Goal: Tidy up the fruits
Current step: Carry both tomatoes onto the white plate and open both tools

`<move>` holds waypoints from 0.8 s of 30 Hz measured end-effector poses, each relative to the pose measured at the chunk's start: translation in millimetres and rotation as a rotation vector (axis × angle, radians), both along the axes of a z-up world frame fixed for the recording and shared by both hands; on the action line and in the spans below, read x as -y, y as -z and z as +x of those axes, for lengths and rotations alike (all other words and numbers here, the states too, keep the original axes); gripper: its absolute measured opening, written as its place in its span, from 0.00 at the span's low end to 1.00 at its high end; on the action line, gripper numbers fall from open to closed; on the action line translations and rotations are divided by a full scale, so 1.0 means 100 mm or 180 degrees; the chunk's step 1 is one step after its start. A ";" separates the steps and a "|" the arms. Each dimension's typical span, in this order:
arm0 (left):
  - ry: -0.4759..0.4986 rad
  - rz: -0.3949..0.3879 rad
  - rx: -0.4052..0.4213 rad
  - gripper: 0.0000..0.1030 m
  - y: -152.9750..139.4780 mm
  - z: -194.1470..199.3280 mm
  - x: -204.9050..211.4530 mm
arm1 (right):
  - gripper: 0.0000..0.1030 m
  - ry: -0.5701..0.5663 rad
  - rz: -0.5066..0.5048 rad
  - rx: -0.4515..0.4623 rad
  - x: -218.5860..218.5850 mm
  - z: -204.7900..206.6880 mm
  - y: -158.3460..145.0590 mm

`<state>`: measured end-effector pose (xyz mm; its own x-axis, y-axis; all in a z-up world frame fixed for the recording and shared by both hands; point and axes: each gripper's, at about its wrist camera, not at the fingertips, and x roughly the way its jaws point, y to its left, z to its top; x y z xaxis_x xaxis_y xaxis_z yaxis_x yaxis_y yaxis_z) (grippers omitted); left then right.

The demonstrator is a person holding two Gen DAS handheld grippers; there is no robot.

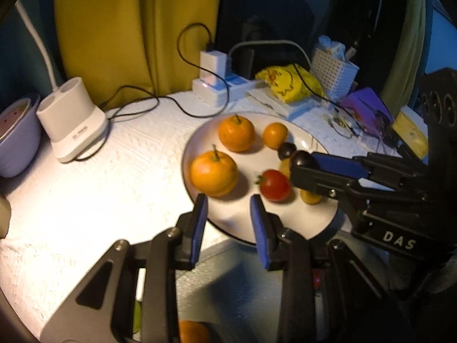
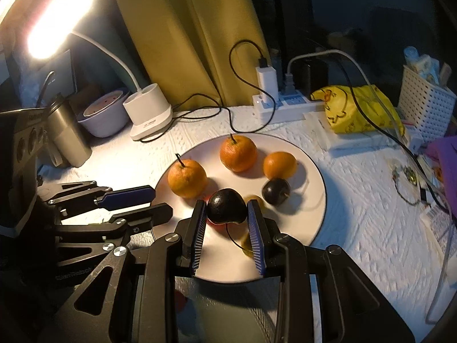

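A white plate (image 1: pixel 228 217) (image 2: pixel 308 200) on the white cloth holds three oranges (image 1: pixel 214 173) (image 2: pixel 187 181), a dark cherry (image 1: pixel 286 150) (image 2: pixel 276 192), a red cherry tomato (image 1: pixel 274 185) and small yellow fruits (image 1: pixel 311 197) (image 2: pixel 247 243). My right gripper (image 2: pixel 227 208) (image 1: pixel 302 165) is shut on a second dark cherry (image 2: pixel 227 210) (image 1: pixel 302 158), held just above the plate's near half with its stem hanging down. My left gripper (image 1: pixel 228 203) (image 2: pixel 162 201) hovers at the plate's near-left rim, beside the closest orange. Its jaws stand a narrow gap apart with nothing between them.
Along the back stand a white lamp base (image 1: pixel 74 131), a pale bowl (image 1: pixel 17 137), a power strip with chargers and cables (image 1: pixel 217 85), a yellow bag (image 1: pixel 288 84) and a white basket (image 1: pixel 334 74). Clutter lies right of the plate. Another orange (image 1: pixel 194 331) shows beneath the left gripper.
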<state>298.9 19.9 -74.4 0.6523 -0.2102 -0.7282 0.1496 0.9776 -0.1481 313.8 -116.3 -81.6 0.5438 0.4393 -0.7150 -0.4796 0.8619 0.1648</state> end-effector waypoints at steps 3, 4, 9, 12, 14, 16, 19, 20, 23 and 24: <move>-0.0099 -0.0032 0.0039 0.33 -0.03 0.02 -0.12 | 0.30 -0.0031 -0.0023 0.0013 -0.08 0.07 -0.01; -0.0138 -0.0051 0.0049 0.33 -0.04 0.03 -0.17 | 0.30 -0.0038 -0.0031 0.0019 -0.10 0.10 -0.01; -0.0328 -0.0147 0.0097 0.36 -0.05 0.05 -0.43 | 0.30 -0.0022 -0.0040 0.0048 -0.25 0.27 -0.01; -0.0408 -0.0173 0.0088 0.37 -0.03 0.06 -0.56 | 0.30 0.0008 -0.0057 0.0014 -0.31 0.38 0.05; -0.0444 -0.0179 0.0082 0.37 -0.02 0.06 -0.61 | 0.30 0.0008 -0.0058 -0.0007 -0.34 0.43 0.09; -0.0478 -0.0171 0.0086 0.38 -0.02 0.06 -0.65 | 0.30 -0.0003 -0.0057 -0.0019 -0.39 0.45 0.12; -0.0514 -0.0165 0.0087 0.41 0.00 0.06 -0.68 | 0.30 -0.0003 -0.0057 -0.0029 -0.45 0.49 0.16; -0.0519 -0.0165 0.0089 0.42 0.00 0.05 -0.69 | 0.30 0.0022 -0.0067 0.0000 -0.46 0.49 0.16; -0.0518 -0.0156 0.0111 0.42 -0.02 0.02 -0.68 | 0.31 0.0058 -0.0071 0.0003 -0.45 0.49 0.16; -0.0513 -0.0151 0.0121 0.42 -0.02 0.01 -0.67 | 0.31 0.0062 -0.0071 0.0011 -0.44 0.48 0.14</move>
